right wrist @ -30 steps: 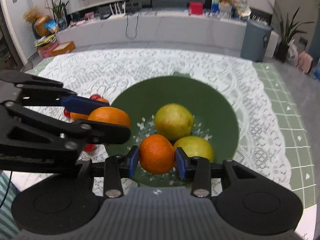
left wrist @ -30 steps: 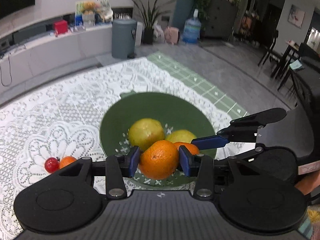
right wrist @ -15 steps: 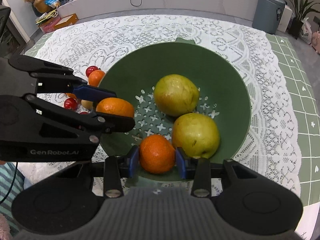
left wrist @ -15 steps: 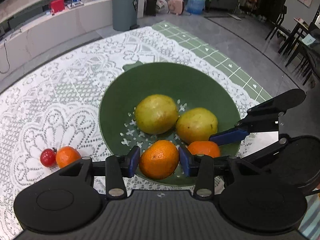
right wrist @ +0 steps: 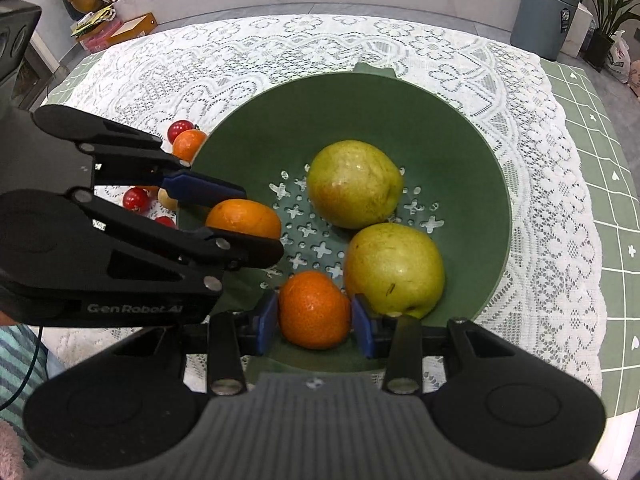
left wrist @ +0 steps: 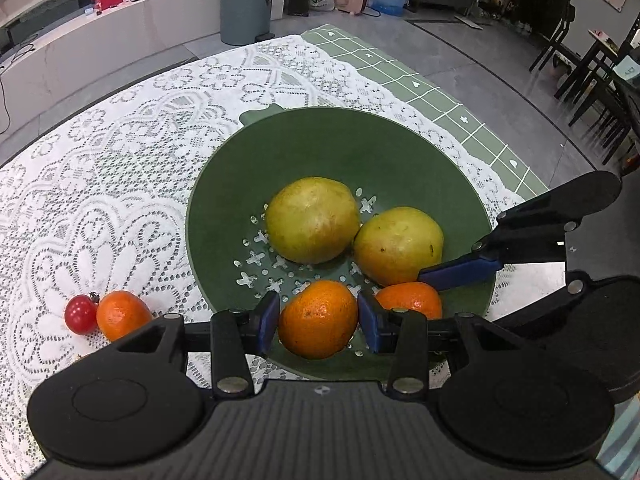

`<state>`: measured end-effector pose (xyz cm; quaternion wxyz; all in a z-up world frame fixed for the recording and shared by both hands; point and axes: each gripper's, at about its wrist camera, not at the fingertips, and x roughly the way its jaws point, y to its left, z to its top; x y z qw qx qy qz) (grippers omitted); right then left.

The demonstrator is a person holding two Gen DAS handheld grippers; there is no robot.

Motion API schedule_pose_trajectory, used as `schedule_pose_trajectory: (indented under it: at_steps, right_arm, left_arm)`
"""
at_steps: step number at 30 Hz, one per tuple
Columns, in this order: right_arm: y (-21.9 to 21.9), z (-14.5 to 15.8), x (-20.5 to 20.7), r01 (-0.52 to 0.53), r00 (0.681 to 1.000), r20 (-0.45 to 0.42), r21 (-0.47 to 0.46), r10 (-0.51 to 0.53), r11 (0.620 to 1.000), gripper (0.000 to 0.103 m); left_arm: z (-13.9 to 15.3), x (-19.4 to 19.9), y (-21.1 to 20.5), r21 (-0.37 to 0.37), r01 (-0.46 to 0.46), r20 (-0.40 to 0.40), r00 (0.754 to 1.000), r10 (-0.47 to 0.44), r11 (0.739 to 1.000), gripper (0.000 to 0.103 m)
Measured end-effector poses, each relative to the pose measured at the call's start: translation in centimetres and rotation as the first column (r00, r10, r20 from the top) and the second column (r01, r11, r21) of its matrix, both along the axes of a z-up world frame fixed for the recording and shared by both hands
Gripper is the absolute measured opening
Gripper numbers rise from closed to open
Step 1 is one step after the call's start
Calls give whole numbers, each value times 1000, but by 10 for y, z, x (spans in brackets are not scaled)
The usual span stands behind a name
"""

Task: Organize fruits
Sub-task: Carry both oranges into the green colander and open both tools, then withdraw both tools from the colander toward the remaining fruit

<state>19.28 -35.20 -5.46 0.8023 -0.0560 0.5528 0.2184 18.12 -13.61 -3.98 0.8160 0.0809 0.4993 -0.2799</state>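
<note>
While both grippers are lowered over the green colander bowl (left wrist: 400, 152), each is closed on a mandarin. The left gripper (left wrist: 318, 322) is seen in its own view with its blue pads pressed against either side of an orange mandarin (left wrist: 318, 320), held just above the near part of the bowl's perforated bottom. The right gripper (right wrist: 314, 320) is clamped in the same way on a second mandarin (right wrist: 314, 310), at the near edge of the bowl, just beside a yellow-green pear (right wrist: 394, 270). A second pear (right wrist: 354, 184) is found farther in, touching the first, both resting on the bowl's bottom. The bowl is set on a white lace tablecloth (left wrist: 120, 168) covering the counter, over a green checked cloth (left wrist: 440, 92) exposed at the far right. Outside the bowl to the left, a loose mandarin (left wrist: 120, 314) and a cherry tomato (left wrist: 80, 314) are lying on the lace, touching each other. In the right wrist view more cherry tomatoes (right wrist: 136, 199) are partly hidden behind the left gripper. A grey bin (left wrist: 246, 4) is seen on the floor beyond the counter.
</note>
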Motion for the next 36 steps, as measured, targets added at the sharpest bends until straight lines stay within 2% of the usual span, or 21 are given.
schedule_pose_trajectory:
  at_steps: [11,13,17,19,23,31,36]
  right_arm:
    - [-1,0,-2,12,1000,3,-11,-12,1000,41]
    - [-2,1,-3,17,1000,10,-15,-17,1000,42]
    - [-6,5,-5,39,999,24,-9,-39,999,57]
    - [-6,8,-7,42,999,30,-1,-42,999,58]
    - [-4,14,-12,43,998,49,-3,-43,999,61]
    - [0,31,-28,45,990,129,22,-48,999,63]
    - [4,39,-44,69,977,199,57,-79,996,69]
  left_arm:
    - [-3,-2,-5,37,6,22,1000,-7,999,49]
    - [-2,-2,-5,38,1,24,1000,-2,999,52]
    - [3,-3,0,21,-22,42,999,21,1000,59]
    - [8,-3,3,8,-38,51,998,38,999,68]
    - [14,-6,8,-6,-60,65,996,60,998,68]
    - [29,-17,20,-47,-113,107,987,118,992,69]
    - [37,-28,32,-65,-149,136,978,157,987,70]
